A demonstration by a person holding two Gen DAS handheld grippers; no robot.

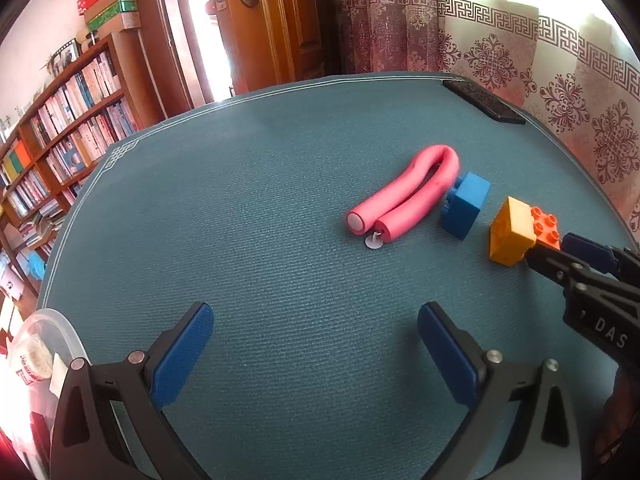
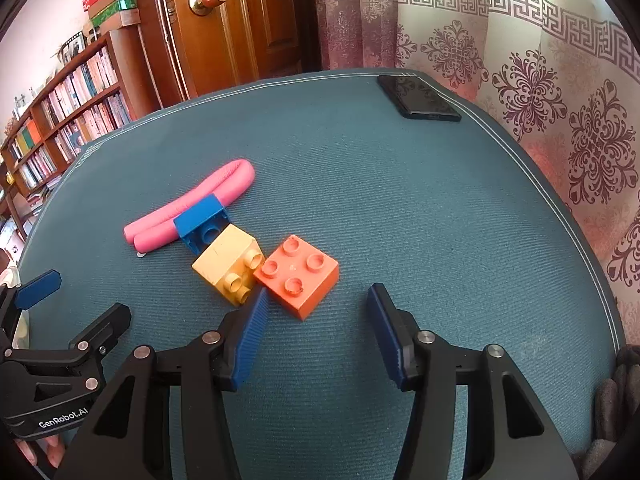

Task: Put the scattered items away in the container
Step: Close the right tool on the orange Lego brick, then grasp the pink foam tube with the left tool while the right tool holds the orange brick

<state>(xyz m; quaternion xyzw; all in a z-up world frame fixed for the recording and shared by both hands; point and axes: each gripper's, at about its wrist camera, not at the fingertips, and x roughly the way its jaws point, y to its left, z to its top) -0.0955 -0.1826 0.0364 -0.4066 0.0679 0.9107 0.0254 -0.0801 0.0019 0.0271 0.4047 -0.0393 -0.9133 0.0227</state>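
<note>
The right gripper [image 2: 316, 320] reached low over the table [image 2: 400, 208], jaws wide, its left pad beside the orange brick [image 2: 298, 280]. The left gripper [image 1: 316, 352] hovered wide, empty, with the container [image 1: 44, 344] at nine o'clock and the pink foam tube [image 1: 404, 196] at one.

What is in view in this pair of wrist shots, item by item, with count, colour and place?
foam roller: one, pink, bent double, mid-table left of the blocks.
blue block: one, blue, lying against the foam roller.
yellow block: one, yellow, on its side between the blue and orange blocks.
orange block: one, orange, studs up, nearest the right tongs.
phone: one, black, far right corner of the table.
container: one, clear plastic, at the table's left edge, something white inside.
table cover: one, teal.
bookshelf: one, wooden, full of books, far left.
door: one, wooden, brass knob.
curtain: one, patterned, right.
left tongs: blue pads, open, empty.
right tongs: blue pads, open, by the orange block.
</note>
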